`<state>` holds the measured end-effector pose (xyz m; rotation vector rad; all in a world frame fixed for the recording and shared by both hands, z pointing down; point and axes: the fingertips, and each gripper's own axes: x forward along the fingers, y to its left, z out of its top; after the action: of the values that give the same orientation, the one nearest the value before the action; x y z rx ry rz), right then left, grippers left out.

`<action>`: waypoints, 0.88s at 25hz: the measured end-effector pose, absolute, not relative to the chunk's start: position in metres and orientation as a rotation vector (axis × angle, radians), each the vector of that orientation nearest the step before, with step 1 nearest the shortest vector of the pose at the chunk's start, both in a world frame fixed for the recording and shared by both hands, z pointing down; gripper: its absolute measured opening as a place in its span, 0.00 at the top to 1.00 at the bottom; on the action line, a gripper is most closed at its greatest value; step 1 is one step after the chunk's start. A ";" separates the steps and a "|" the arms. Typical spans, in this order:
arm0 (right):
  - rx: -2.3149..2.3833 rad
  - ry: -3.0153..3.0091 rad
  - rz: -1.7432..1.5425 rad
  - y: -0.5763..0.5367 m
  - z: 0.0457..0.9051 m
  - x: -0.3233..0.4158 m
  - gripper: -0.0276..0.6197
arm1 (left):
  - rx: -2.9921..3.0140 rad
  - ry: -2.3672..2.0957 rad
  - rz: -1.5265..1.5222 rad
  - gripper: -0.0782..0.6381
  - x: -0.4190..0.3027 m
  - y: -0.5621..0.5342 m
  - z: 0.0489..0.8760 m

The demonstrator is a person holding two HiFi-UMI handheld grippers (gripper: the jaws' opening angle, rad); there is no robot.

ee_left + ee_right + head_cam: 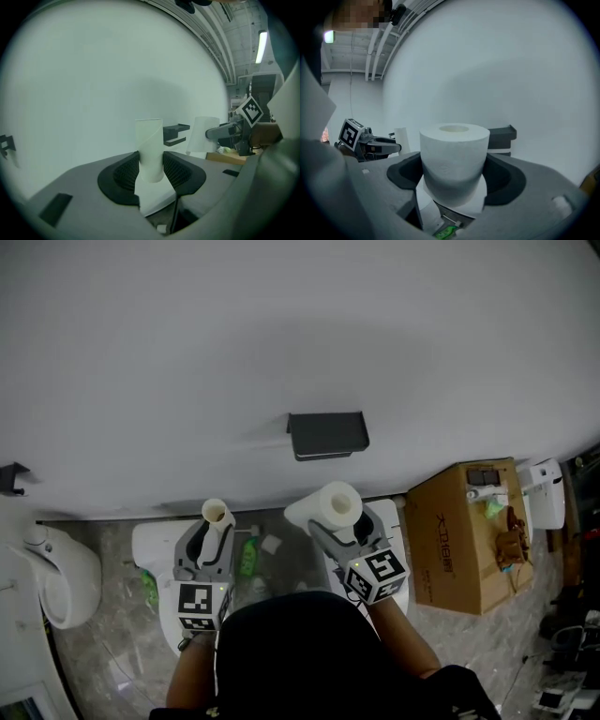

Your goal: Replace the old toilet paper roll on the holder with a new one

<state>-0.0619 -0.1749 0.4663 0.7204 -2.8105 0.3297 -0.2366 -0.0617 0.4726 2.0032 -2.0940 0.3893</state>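
Note:
A dark toilet paper holder [328, 434] is fixed to the white wall; I see no roll on it. My left gripper [216, 532] is shut on an empty cardboard tube [217, 513], which stands upright between the jaws [150, 149]. My right gripper [341, 524] is shut on a full white toilet paper roll [334, 503], also upright [453, 161]. Both grippers are below the holder and apart from it. The holder shows behind the tube [176, 133] and behind the roll [502, 136]. The right gripper with its roll [205, 134] shows in the left gripper view.
A cardboard box [466, 535] stands on the floor at the right. A white toilet [58, 573] is at the left. White bins [155, 549] and green wrappers [247, 557] lie on the marble floor below the grippers.

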 end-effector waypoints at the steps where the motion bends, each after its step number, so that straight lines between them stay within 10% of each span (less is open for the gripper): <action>1: 0.703 -2.818 0.302 -0.177 0.462 -0.068 0.37 | 1.988 -2.104 0.382 0.65 -0.239 -0.060 0.472; 22: 0.846 -2.762 -0.034 -0.326 0.402 -0.121 0.37 | 1.817 -2.228 0.352 0.65 -0.267 -0.037 0.473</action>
<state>-0.1205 -0.3261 0.4024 0.8461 -2.7620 -0.0339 -0.2666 -0.0367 0.4726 1.8174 -2.2285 0.3521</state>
